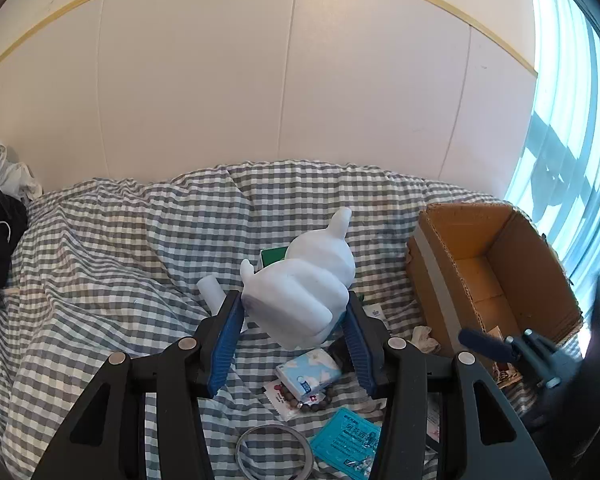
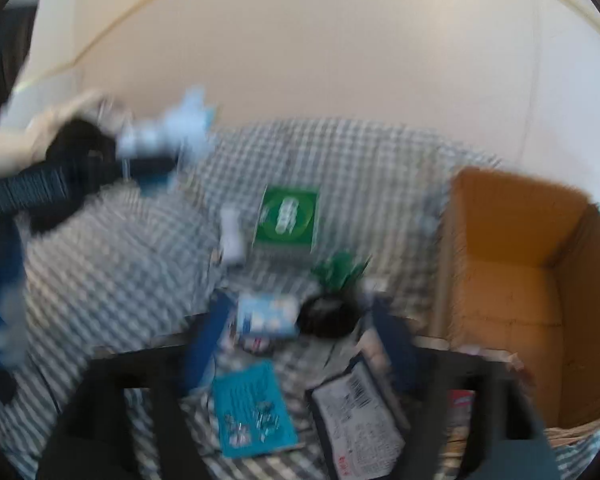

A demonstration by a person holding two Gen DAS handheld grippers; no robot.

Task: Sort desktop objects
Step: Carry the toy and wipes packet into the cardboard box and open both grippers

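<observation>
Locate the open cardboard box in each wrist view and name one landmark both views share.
Left wrist view: the cardboard box stands at the right on the checked cloth, open side up, right of the white plush toy.
Right wrist view: the same box fills the right edge, blurred.
Shared landmark: the teal packet lying near the bottom centre in both views.
</observation>
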